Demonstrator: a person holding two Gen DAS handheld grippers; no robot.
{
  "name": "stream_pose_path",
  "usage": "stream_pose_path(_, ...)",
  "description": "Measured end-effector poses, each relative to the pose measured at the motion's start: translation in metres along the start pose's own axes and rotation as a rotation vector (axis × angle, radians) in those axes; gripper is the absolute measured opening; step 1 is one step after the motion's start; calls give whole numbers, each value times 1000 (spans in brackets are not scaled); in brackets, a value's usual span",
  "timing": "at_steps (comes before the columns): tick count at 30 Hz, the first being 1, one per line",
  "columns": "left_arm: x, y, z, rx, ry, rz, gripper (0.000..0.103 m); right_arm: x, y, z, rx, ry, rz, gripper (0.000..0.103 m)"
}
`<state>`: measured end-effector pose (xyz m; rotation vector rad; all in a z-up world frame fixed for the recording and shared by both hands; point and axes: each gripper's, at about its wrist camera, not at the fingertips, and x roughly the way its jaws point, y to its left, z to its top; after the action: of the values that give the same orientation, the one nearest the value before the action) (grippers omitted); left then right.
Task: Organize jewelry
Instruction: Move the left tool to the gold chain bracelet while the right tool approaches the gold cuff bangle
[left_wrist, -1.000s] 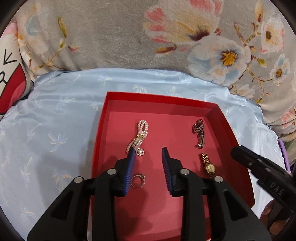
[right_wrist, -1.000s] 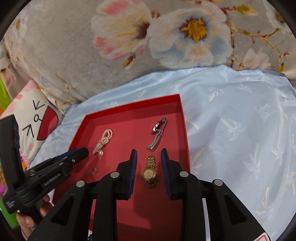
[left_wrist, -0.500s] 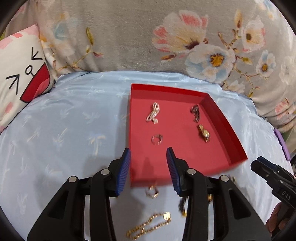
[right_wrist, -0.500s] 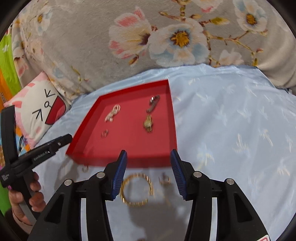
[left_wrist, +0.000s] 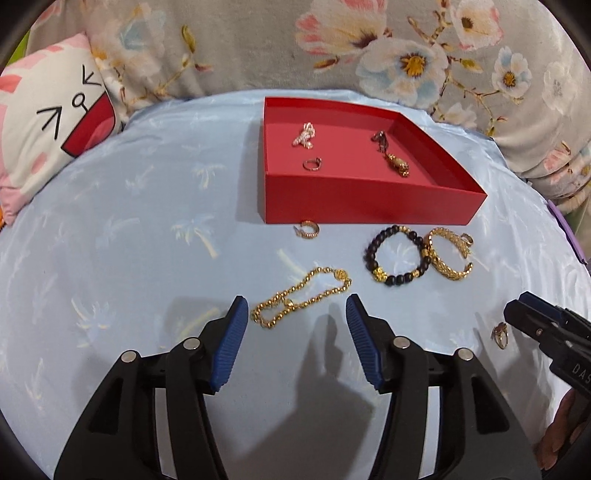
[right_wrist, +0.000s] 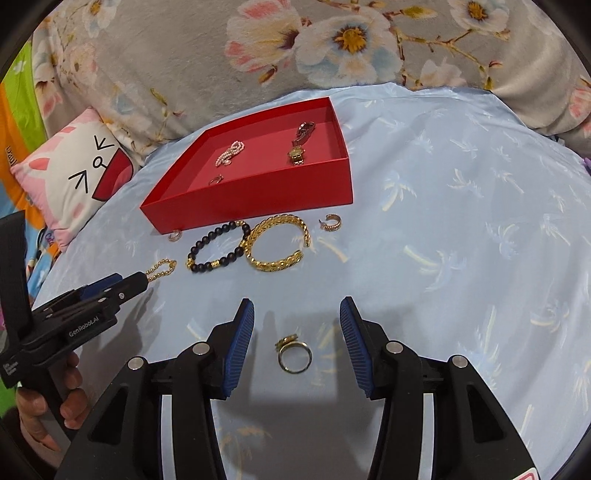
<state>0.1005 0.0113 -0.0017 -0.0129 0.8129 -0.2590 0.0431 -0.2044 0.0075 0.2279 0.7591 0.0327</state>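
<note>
A red tray (left_wrist: 354, 206) (right_wrist: 258, 206) holds a pearl strand (left_wrist: 304, 134), a ring (left_wrist: 312, 163) and two watches (left_wrist: 398, 164). In front of it lie a gold chain bracelet (left_wrist: 301, 297), a black bead bracelet (left_wrist: 397, 255) (right_wrist: 218, 252), a gold bangle (left_wrist: 448, 258) (right_wrist: 277, 243), small hoops (left_wrist: 307, 229) (right_wrist: 330, 222) and a gold ring (right_wrist: 294, 354) (left_wrist: 500, 334). My left gripper (left_wrist: 293, 343) is open and empty, just short of the chain. My right gripper (right_wrist: 297, 339) is open, its jaws on either side of the gold ring.
A light blue satin cloth (left_wrist: 129, 258) covers the surface. A floral grey cushion (left_wrist: 295, 44) rises behind the tray. A cartoon pillow (left_wrist: 48, 125) lies at the left. The left gripper also shows at the left edge of the right wrist view (right_wrist: 107, 291).
Both grippers have drawn back from the tray toward the near side and opened wider. The loose jewelry in front of the tray has come into view.
</note>
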Motion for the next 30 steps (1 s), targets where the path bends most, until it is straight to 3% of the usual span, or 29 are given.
stream_pose_path(7,5,5,-1,-33,21,-13,55,10,2,-3,9,25,15,48)
stream_pose_path(15,5,9,-1,-50,23,-18,55,35,11,19,-11,44,15,48)
stream_pose_path(19,5,11,-1,-62,21,-28,55,45,16,30,-42,42,-12,62)
stream_pose_path(21,4,12,-1,-68,19,-33,55,50,19,36,-66,41,-22,63)
stream_pose_path(27,4,13,-1,-70,19,-36,55,65,23,47,-101,66,-16,63)
stream_pose_path(30,5,13,-1,-68,20,-35,55,69,28,48,-126,72,-33,55)
